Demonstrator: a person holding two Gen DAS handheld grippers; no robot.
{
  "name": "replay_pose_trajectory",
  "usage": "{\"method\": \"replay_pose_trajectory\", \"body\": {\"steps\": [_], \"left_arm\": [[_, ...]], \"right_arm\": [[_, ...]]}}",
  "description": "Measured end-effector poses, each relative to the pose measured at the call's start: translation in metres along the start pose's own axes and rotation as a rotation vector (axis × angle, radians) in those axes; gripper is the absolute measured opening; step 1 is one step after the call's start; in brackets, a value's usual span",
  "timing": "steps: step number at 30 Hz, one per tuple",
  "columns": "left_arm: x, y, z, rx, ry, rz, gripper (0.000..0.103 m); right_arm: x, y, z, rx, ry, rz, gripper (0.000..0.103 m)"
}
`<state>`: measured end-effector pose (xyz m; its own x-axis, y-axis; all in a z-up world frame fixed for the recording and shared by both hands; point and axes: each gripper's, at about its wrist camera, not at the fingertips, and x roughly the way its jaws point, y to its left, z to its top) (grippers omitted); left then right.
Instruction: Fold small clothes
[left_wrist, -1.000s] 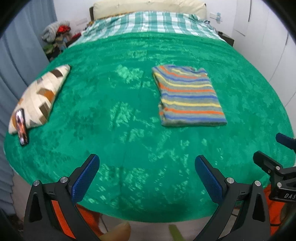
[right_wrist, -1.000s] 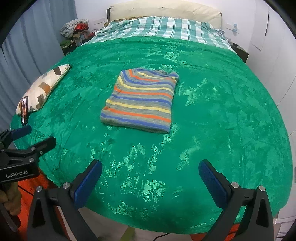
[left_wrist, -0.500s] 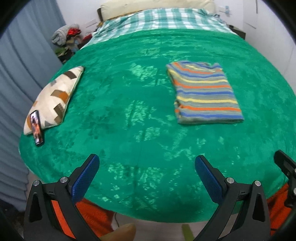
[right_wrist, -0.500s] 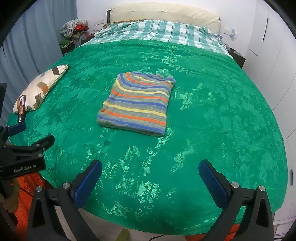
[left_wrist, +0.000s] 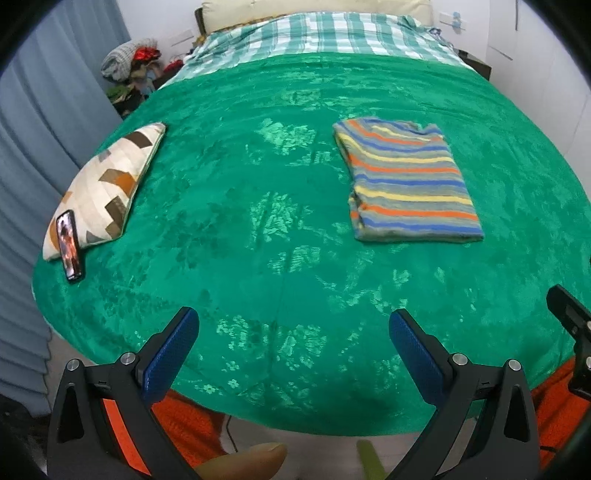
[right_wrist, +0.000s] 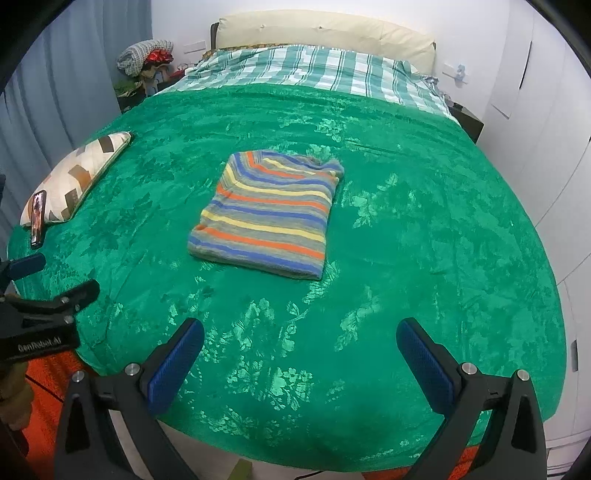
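The striped garment (right_wrist: 264, 218) lies folded into a flat rectangle on the green bedspread (right_wrist: 424, 229), near the middle of the bed. Left gripper (left_wrist: 293, 345): jaws spread wide, empty, held above the foot edge of the bedspread, well apart from the garment. Right gripper (right_wrist: 301, 352): jaws spread wide, empty, also above the foot edge and well apart from the garment. A patterned cushion (left_wrist: 107, 184) rests at the bedspread's left edge, well apart from the garment. A phone (left_wrist: 68, 244) leans against the cushion's near end.
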<state>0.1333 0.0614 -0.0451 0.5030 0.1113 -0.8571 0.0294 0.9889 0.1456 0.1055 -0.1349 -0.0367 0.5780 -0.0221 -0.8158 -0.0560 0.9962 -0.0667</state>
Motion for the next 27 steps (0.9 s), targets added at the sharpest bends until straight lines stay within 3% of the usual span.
{"method": "replay_pose_trajectory", "body": {"steps": [8, 16, 27], "left_arm": [[-0.015, -0.012, 0.004, 0.026, -0.058, -0.012, 0.103], [-0.016, -0.014, 0.003, 0.021, -0.047, -0.062, 0.103], [-0.017, -0.014, 0.002, 0.02, -0.043, -0.069, 0.103]], "right_arm": [[-0.003, -0.002, 0.001, 0.008, -0.008, -0.01, 0.103], [-0.008, 0.0, 0.003, -0.002, -0.017, -0.014, 0.103], [-0.013, 0.003, 0.005, -0.008, -0.023, -0.012, 0.103]]}}
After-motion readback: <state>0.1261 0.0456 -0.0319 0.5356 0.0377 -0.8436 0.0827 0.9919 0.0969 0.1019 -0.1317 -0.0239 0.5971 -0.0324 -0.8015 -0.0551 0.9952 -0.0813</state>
